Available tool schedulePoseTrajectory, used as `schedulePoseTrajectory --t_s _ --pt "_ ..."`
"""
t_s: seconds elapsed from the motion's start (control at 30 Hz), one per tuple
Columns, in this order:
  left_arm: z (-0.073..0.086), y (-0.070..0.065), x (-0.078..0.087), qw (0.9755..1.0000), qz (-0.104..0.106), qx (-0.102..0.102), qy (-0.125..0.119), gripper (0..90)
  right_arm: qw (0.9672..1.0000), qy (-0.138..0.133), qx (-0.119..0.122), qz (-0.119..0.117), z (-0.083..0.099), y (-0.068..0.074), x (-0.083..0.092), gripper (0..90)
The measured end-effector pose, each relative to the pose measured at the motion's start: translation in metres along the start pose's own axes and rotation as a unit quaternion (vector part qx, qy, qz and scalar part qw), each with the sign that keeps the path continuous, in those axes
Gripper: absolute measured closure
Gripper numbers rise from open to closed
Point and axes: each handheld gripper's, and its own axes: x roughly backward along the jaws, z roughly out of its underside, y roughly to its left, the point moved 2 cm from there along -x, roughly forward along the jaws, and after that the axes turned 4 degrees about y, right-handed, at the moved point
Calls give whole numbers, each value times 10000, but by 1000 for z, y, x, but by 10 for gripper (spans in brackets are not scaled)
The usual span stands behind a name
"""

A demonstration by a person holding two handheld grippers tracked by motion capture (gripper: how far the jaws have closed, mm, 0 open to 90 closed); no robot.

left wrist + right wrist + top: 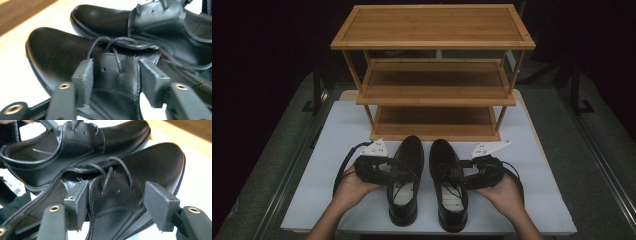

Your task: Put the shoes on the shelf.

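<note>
Two black leather lace-up shoes stand side by side, toes toward the rack: the left shoe (406, 175) (50, 55) (75, 150) and the right shoe (447, 180) (160, 160) (105, 17). My left gripper (394, 172) (115, 80) comes in from the left shoe's outer side. Its pads sit against both edges of the laced side flap. My right gripper (462, 175) (116, 205) mirrors it on the right shoe, its pads against that shoe's laced flap. A hand holds each gripper from below.
A three-tier wooden shoe rack (434, 95) stands just beyond the shoes' toes, its shelves bare. Everything rests on a white board (337, 130) with free room left and right of the hands. Dark floor and metal rails (287, 175) flank the board.
</note>
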Motion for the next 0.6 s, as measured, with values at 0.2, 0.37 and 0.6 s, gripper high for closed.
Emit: schedulePoseTrajectory --t_s 0.2,0.37,0.6 --pt "0 -1 1 10000 38 -38 43 570 9995 11 102 -292 2 2 -2 611" --pt "-1 -5 5 9998 21 -179 -6 716 9992 -45 186 -353 3 3 0 721" --pt "0 -6 7 9998 -58 -185 -2 865 9992 -62 248 -311 3 4 1 853"
